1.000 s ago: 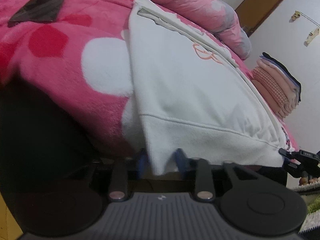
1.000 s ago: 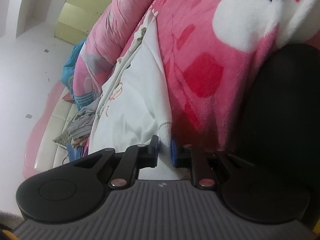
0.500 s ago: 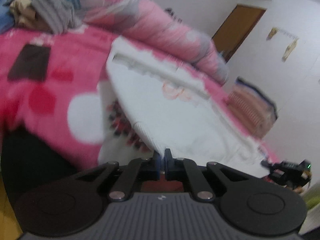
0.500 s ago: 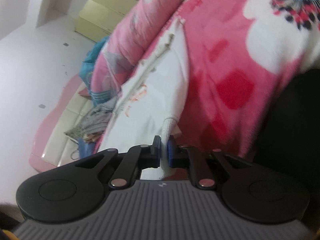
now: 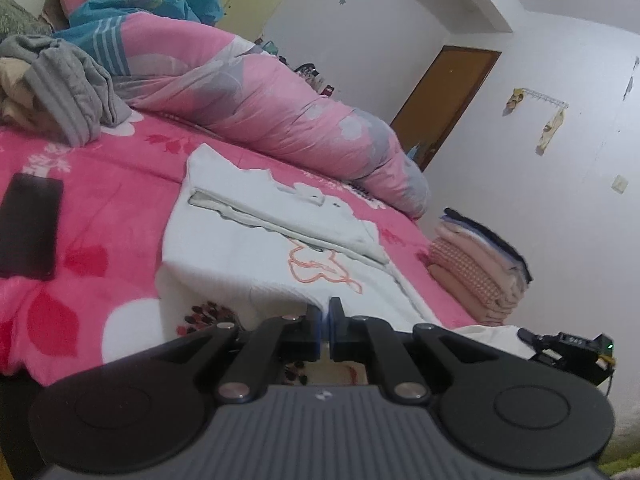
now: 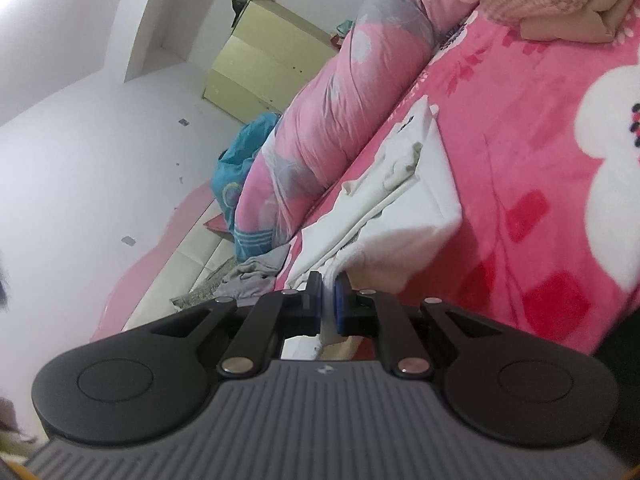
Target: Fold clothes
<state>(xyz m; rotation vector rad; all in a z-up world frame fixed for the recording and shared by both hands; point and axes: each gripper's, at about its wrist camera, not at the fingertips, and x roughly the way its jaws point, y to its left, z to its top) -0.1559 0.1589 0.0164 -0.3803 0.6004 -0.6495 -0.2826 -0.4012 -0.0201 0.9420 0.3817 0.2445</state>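
A white sweatshirt [image 5: 248, 248] with an orange outline print lies on the pink flowered blanket [image 5: 100, 208], its sleeves folded across the top. My left gripper [image 5: 324, 320] is shut on the sweatshirt's hem, which is lifted off the bed. In the right wrist view the same sweatshirt [image 6: 412, 208] stretches away from me, and my right gripper [image 6: 328, 300] is shut on the other corner of its ribbed hem. The right gripper [image 5: 568, 346] also shows at the lower right of the left wrist view.
A rolled pink quilt [image 5: 256, 100] runs along the far side of the bed. A stack of folded clothes [image 5: 476, 264] sits on the right, a grey and beige heap [image 5: 56, 88] on the left. A dark phone [image 5: 30, 224] lies on the blanket.
Both grippers have risen from below the bed's edge, lifting the sweatshirt's hem up and over the bed. The left gripper's jaws closed on the hem between the earliest frame and now.
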